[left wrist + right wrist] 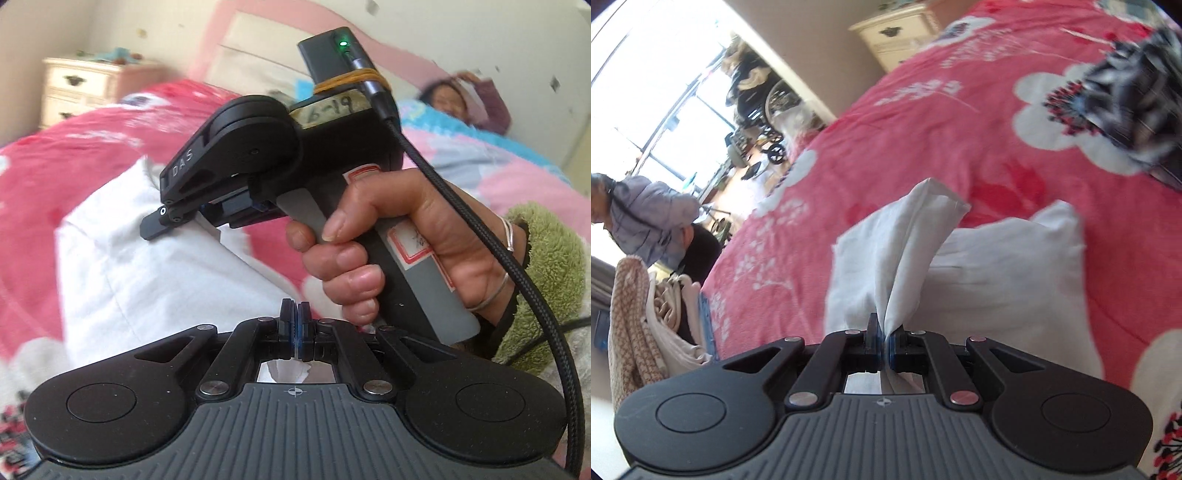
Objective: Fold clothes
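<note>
Folding the white cotton garment [997, 266] on the pink floral quilted bed [923, 122] goes best if both held edges travel together, level and taut, so the layers land square. The right gripper [885, 338] has its jaws pinched narrow on a raised fold of the garment. The left gripper [294, 325] has jaws fully closed; white fabric shows behind them, so a grip seems likely.
</note>
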Demonstrator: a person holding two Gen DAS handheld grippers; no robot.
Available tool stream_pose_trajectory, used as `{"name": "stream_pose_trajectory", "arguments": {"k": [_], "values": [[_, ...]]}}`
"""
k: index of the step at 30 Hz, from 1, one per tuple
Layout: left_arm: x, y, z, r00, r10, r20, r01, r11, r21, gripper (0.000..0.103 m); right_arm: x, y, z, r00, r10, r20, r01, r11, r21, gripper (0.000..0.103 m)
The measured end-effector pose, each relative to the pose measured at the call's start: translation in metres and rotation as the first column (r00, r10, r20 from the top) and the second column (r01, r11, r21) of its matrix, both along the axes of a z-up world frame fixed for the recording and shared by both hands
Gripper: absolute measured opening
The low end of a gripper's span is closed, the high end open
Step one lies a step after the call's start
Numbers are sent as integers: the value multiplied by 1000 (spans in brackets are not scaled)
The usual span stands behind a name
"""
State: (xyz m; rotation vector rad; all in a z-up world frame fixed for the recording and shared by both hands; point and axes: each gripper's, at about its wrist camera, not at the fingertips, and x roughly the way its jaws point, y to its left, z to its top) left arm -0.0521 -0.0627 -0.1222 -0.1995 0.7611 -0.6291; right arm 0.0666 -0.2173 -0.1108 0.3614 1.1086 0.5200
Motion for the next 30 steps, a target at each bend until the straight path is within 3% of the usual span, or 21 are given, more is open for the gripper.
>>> {"name": "stream_pose_trajectory", "arguments": {"k": [3,9,14,18,22,25,27,28,30], "values": [[-8,-36,-1,999,-37,-26,37,999,10,0,3,-24,-7,1000,-17,-6,17,1000,20,4],[6,-65,-5,997,-79,-26,80,996,35,0,9,-54,-6,999,-9,37,8,1000,28,4],[21,-87,-21,991,-99,-85,105,993,61,1,23,-71,-49,999,-40,-32,40,999,-7,4],[27,-98,-35,980,-96,-172,117,986,119,27,24,-79,-73,996,-58,-71,57,998,-15,4],[14,-73,-19,986,-62,-153,82,989,127,41,19,-81,-72,997,-62,-46,61,998,-22,4],[6,-39,-1,990,-6,-141,17,997,77,50,17,-79,-82,998,-59,-28,57,995,-82,5],[4,-14,7,987,54,-152,-50,998,30,51,15,-80,-87,996,-79,-40,76,994,-78,5],[3,0,9,982,93,-167,-92,996,14,51,13,-82,-85,994,-97,-43,94,993,-72,7],[-1,24,7,967,170,-189,-170,985,20,51,5,-89,-74,990,-136,-40,133,989,-59,23]]}}
